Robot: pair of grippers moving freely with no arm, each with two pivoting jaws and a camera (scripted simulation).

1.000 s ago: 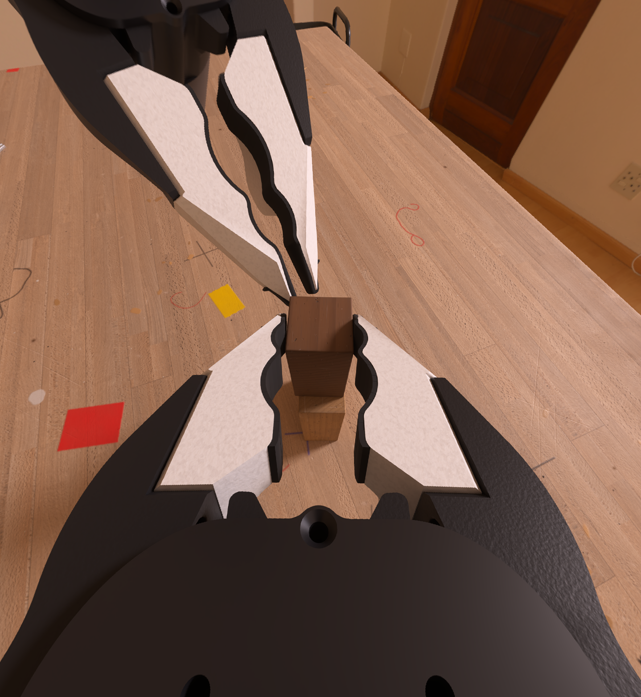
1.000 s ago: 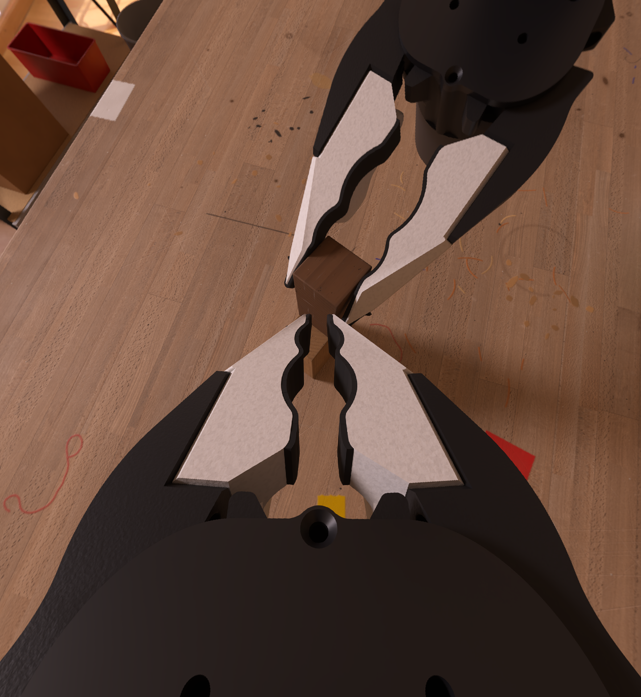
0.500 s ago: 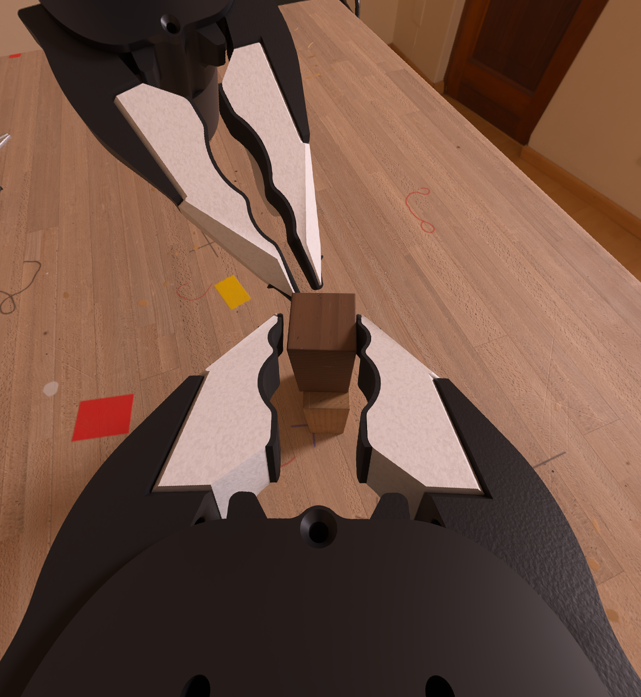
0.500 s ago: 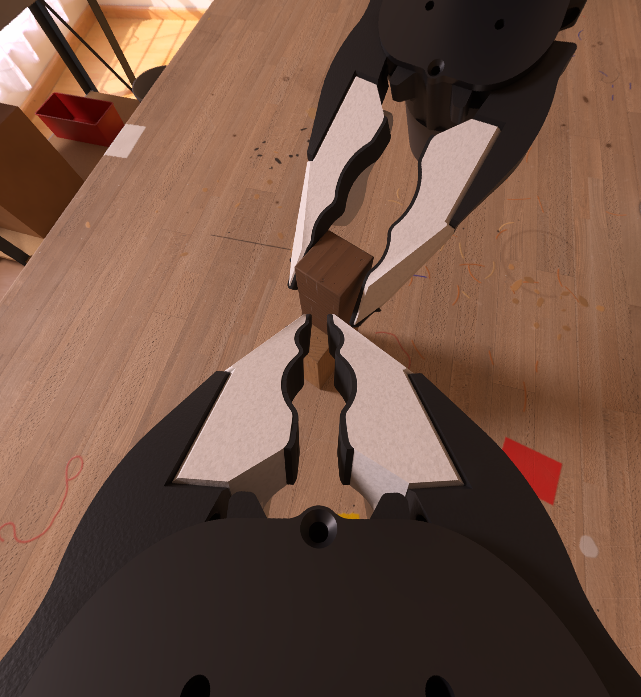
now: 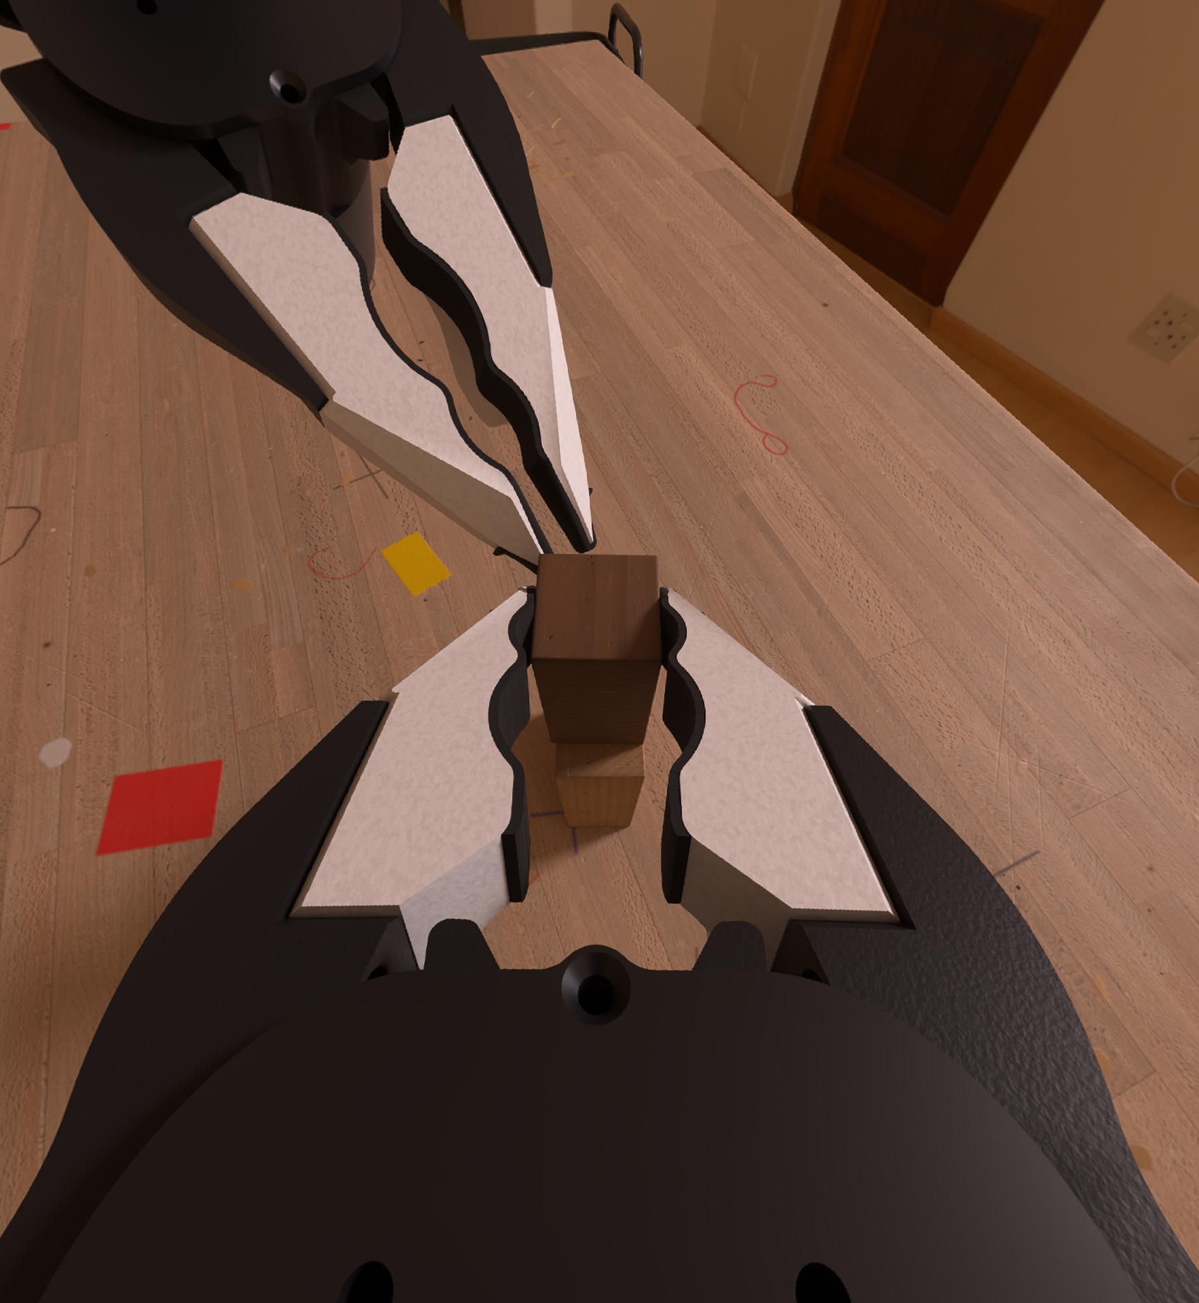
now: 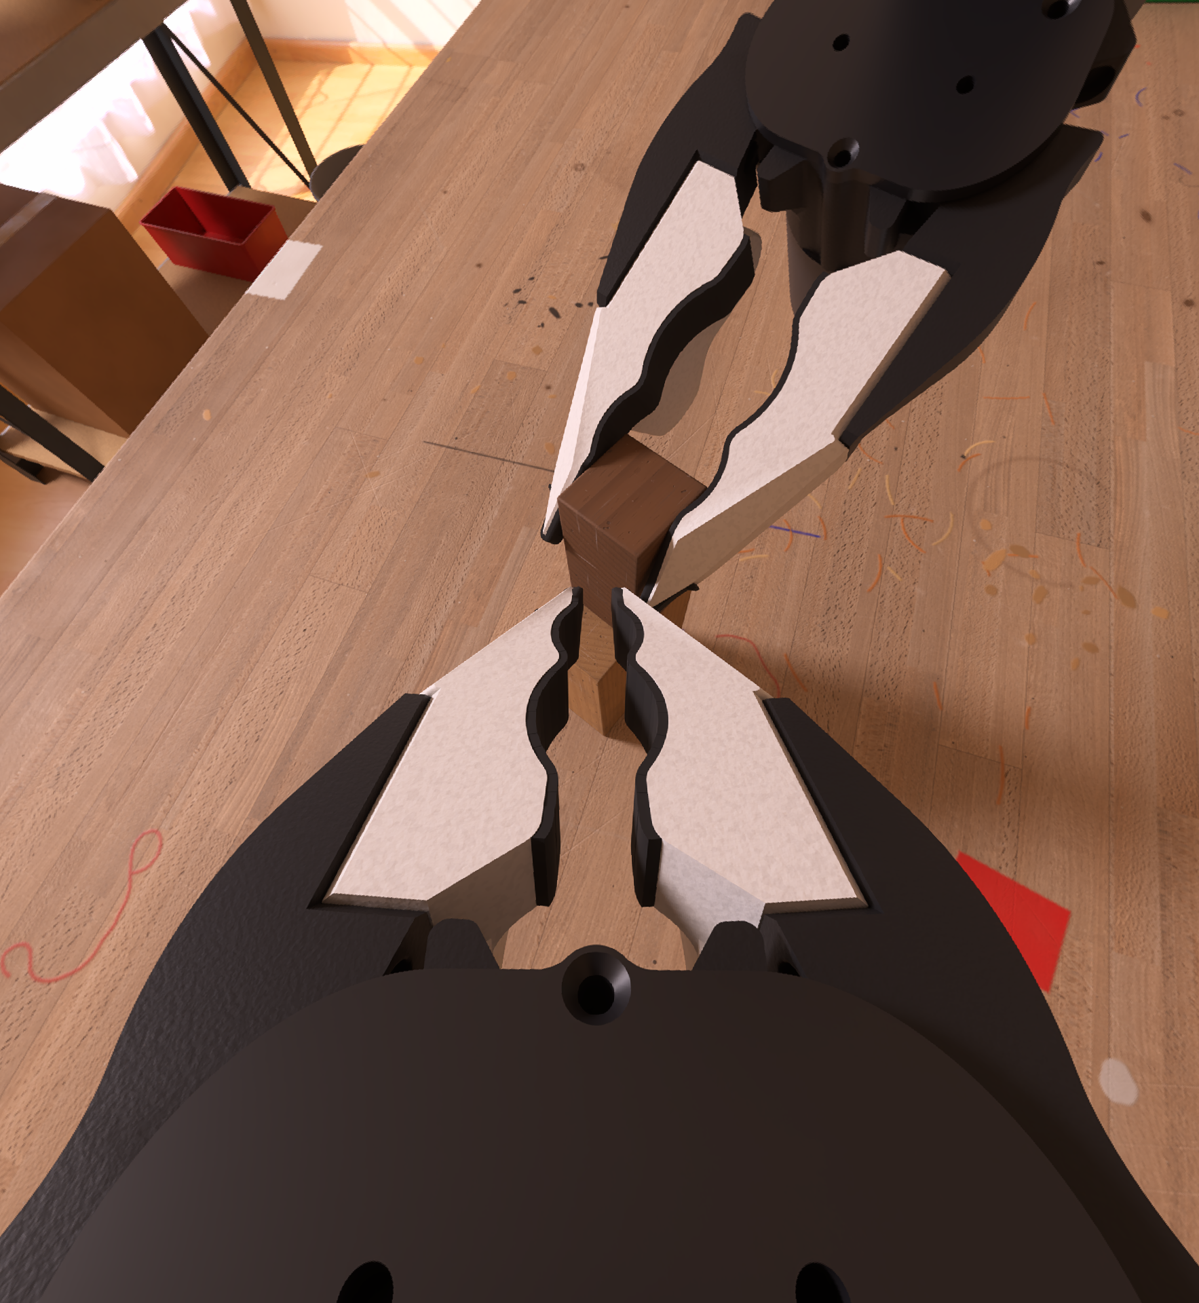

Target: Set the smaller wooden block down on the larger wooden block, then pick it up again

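My gripper [image 5: 595,620]: matt black plastic body, rough white pads [image 5: 434,761]. Dark block [image 5: 596,613] smooth wood; table [image 5: 864,564] matt, grainy wood.

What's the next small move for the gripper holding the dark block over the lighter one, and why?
Probably ease the left gripper straight down a touch, then open it. It clamps the dark block directly over the light block on the table, roughly aligned; whether they already touch is unclear. The right gripper sits shut close by, so avoid sideways motion.
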